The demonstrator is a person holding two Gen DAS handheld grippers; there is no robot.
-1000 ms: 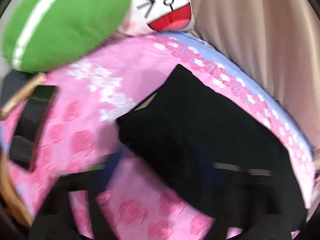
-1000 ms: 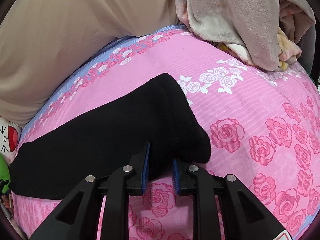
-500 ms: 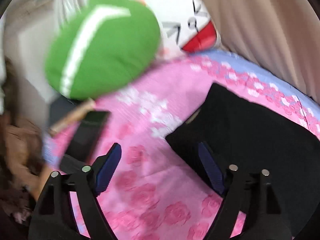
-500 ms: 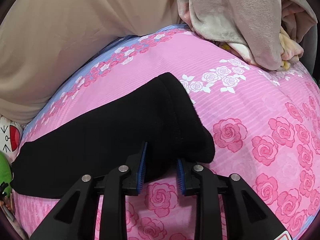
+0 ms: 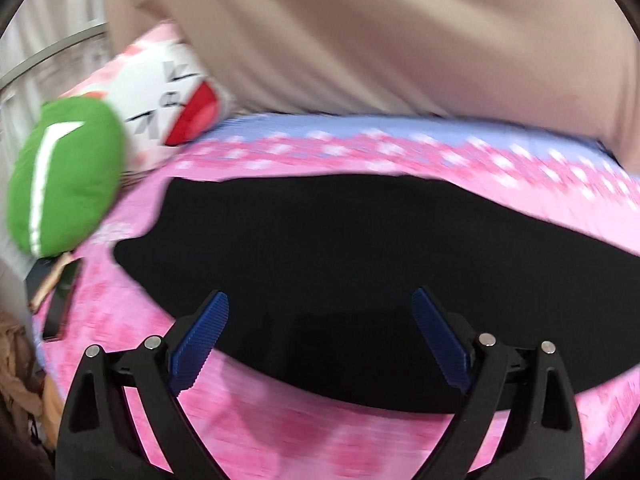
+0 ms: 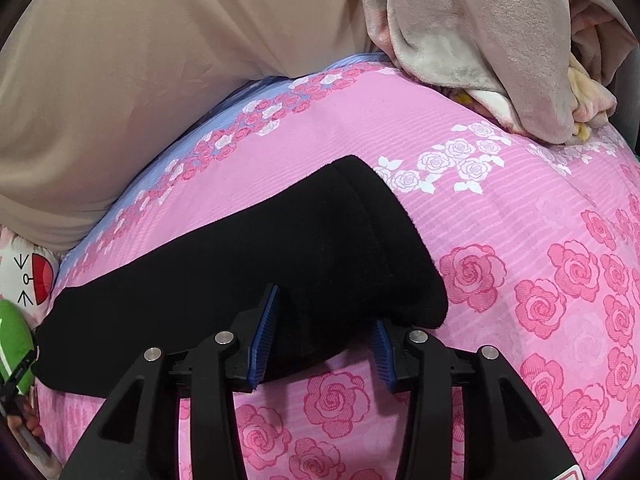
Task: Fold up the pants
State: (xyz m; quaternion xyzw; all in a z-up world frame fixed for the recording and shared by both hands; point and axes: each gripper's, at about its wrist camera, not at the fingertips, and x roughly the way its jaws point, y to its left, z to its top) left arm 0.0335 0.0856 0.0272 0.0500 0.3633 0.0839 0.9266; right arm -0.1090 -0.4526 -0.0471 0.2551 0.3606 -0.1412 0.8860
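The black pants [image 6: 240,280] lie flat as one long band across the pink rose-print bed sheet [image 6: 520,208], already doubled leg on leg by the look of them. One end sits right in front of the right tongs [image 6: 324,336]. The middle of the band stretches out ahead of the left tongs [image 5: 320,328].

The left tongs are opening wide, with nothing pinched; the blue pads [image 5: 200,336] hang above the near edge of the cloth. The right tongs are loosened partway, and that end of the cloth bulges between the pads. Whether they press on it I cannot tell, though the gap looks slack.

The step in hand seems to be regripping for the next fold along the length. To do it well, each pair of tongs should bite both layers at the near edge, not just the top one, so the stack does not shear. Lift low and carry one end squarely over the other, keeping the edges lined up. The green cushion [image 5: 64,176] beyond the left tongs and the grey blanket [image 6: 480,40] far ahead of the right tongs stay clear of the path.
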